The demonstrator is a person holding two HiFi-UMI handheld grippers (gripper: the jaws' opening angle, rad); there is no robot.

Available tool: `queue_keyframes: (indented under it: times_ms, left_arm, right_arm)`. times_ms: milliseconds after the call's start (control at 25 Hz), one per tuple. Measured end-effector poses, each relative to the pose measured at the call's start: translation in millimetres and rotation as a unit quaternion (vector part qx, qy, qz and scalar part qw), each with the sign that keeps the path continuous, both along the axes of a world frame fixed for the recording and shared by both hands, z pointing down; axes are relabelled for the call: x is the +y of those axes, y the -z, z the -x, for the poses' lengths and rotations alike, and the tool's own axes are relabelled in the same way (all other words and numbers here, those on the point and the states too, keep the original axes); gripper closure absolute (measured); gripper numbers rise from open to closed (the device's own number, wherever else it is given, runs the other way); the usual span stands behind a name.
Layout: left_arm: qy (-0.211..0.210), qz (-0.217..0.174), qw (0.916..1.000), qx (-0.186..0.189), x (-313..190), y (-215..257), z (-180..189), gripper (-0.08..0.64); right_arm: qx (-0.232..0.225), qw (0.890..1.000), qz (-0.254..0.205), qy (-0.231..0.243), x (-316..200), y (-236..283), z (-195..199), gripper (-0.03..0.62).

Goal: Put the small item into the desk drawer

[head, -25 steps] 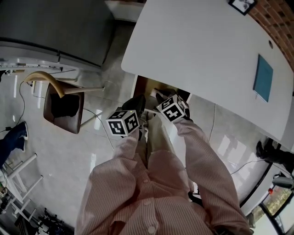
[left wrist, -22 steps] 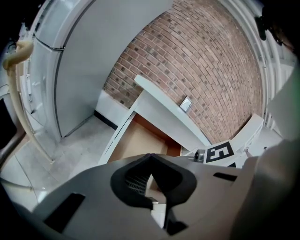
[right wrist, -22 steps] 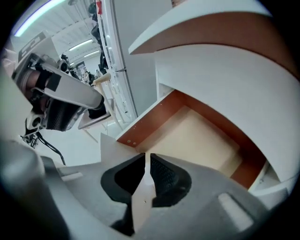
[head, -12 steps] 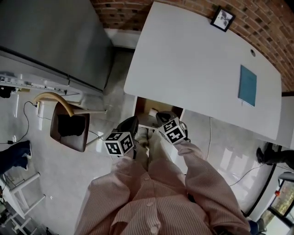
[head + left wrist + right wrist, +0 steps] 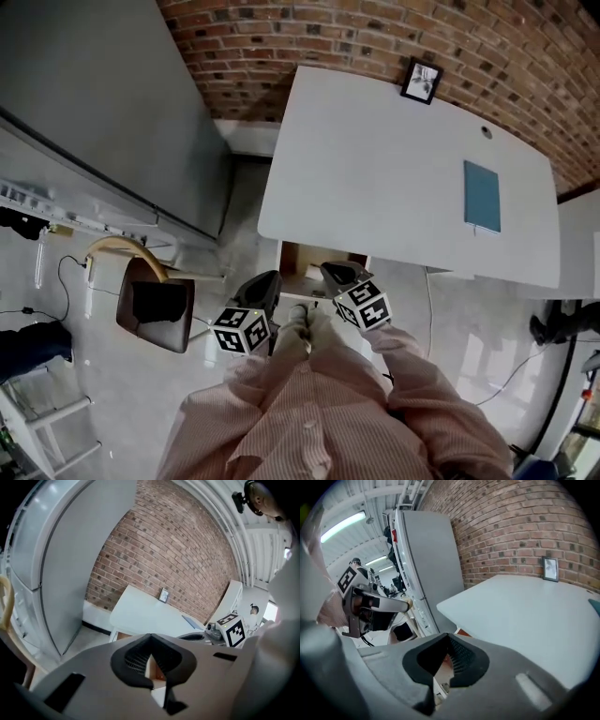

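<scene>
The white desk (image 5: 375, 187) stands against a brick wall, with its wooden drawer (image 5: 298, 261) pulled open under the front edge. My left gripper (image 5: 262, 284) and right gripper (image 5: 339, 273) hover side by side just in front of the drawer, both pointing at it. In the left gripper view the jaws (image 5: 151, 660) are shut, and only a sliver of drawer shows past them. In the right gripper view the jaws (image 5: 446, 660) are likewise shut with nothing between the pads. I cannot make out the small item in any view.
A brown chair (image 5: 155, 305) stands to the left on the tiled floor. A teal book (image 5: 482, 195) and a small picture frame (image 5: 421, 81) lie on the desk. A tall grey cabinet (image 5: 94, 94) fills the left side.
The head view has lifted, so more of the desk and the brick wall shows. Both grippers have drawn back a little from the open drawer toward my body.
</scene>
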State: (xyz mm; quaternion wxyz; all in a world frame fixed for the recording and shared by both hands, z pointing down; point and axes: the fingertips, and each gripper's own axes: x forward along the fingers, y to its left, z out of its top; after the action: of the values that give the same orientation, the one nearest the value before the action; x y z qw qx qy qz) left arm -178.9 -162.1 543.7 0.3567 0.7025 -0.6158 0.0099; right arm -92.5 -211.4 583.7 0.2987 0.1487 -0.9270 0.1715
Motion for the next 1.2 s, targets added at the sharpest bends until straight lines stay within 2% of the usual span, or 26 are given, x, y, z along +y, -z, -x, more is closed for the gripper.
queue_keyframes:
  times_ms: [360,560,1000,1200]
  left_arm:
    - [-0.024,-0.059,0.9954,-0.072,-6,52,11,0.561]
    - [-0.01,-0.089,0.9927,-0.081,-8,75,17,0.561]
    - [0.023,-0.154,0.9787,-0.134,-21,132,49,0.561]
    - [0.03,-0.176,0.9732,-0.145,-22,154,62,0.561]
  right_arm:
    - [-0.096,0.993,-0.019,-0.059,-23,73,-6,0.584]
    - [-0.134,0.987,-0.031,-0.086,-35,104,-13,0.584]
    - [-0.216,0.962,-0.068,-0.153,-67,170,-37,0.584]
    - [-0.245,0.952,-0.081,-0.164,-72,198,-40,0.584]
